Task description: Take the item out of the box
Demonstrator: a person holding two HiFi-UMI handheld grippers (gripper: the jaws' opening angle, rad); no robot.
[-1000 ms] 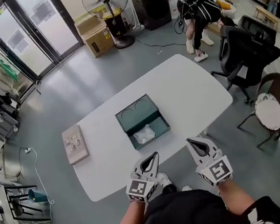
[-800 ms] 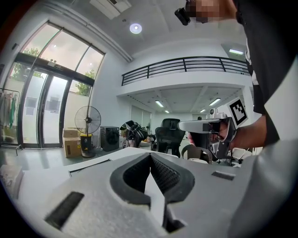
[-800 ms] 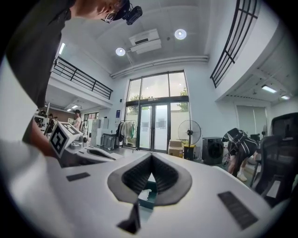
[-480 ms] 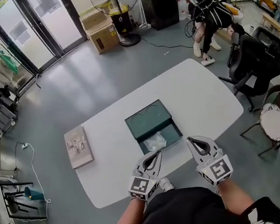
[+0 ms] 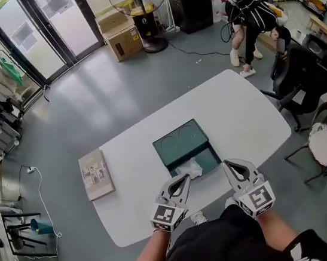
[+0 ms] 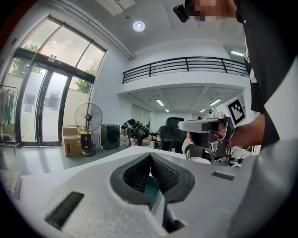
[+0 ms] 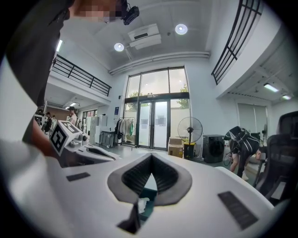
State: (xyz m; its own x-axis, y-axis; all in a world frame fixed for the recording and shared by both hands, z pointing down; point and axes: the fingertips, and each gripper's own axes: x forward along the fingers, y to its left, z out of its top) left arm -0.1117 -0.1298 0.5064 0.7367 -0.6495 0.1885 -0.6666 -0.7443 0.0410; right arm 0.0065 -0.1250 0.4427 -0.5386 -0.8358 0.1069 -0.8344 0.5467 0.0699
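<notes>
White item [image 5: 190,168] in box [image 5: 180,144] lies just beyond left claw [image 5: 184,179].

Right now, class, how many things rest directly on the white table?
2. The open green box lies near the table's middle; a flat tan slab lies by its left edge. Part of the near edge is hidden.

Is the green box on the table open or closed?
Open: the green box shows its inside from above, and a white item lies in its near compartment.
</notes>
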